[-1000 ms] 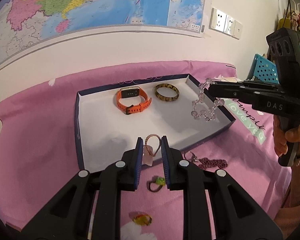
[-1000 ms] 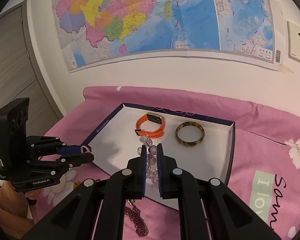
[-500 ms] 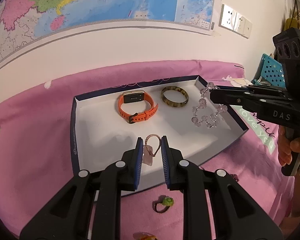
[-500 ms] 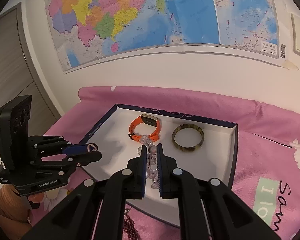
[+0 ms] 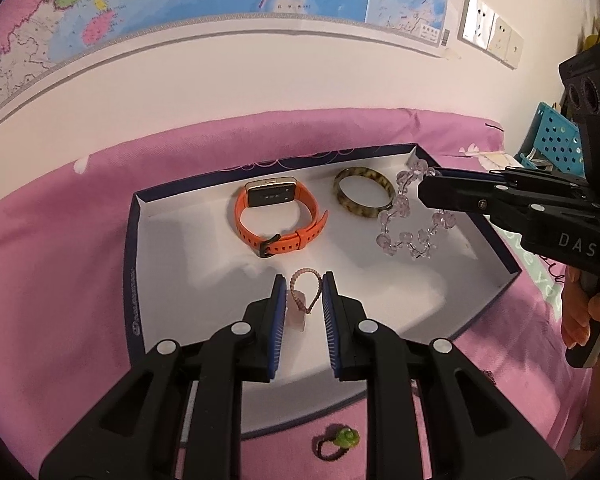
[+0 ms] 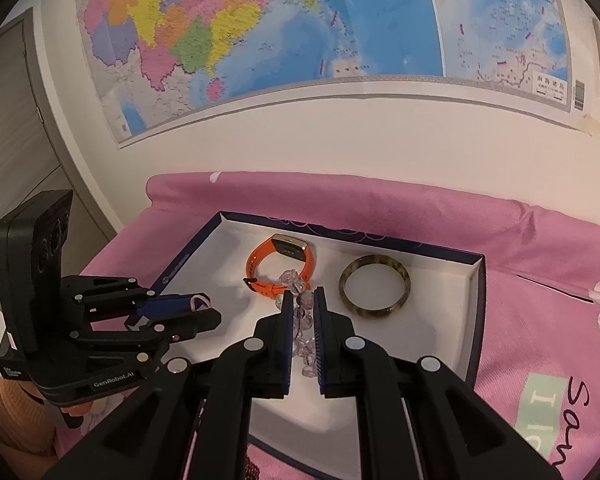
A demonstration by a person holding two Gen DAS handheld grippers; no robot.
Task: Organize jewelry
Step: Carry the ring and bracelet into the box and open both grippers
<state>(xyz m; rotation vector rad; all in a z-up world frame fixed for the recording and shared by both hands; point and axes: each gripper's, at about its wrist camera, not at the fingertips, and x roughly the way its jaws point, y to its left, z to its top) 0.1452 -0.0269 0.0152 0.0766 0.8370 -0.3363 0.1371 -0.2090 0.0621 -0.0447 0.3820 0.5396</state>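
Wall map [image 6: 300, 40], pink floral bedsheet [image 5: 60, 280], turquoise perforated basket [image 5: 556, 140]

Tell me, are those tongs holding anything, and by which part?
Left tongs pinch a small pink braided loop by its sides. Right tongs clamp a clear bead bracelet on its top strand; the rest dangles.

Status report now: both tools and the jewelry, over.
Left tool shut on pink bracelet. Right tool shut on crystal bracelet. Both over box. Nothing blocking.
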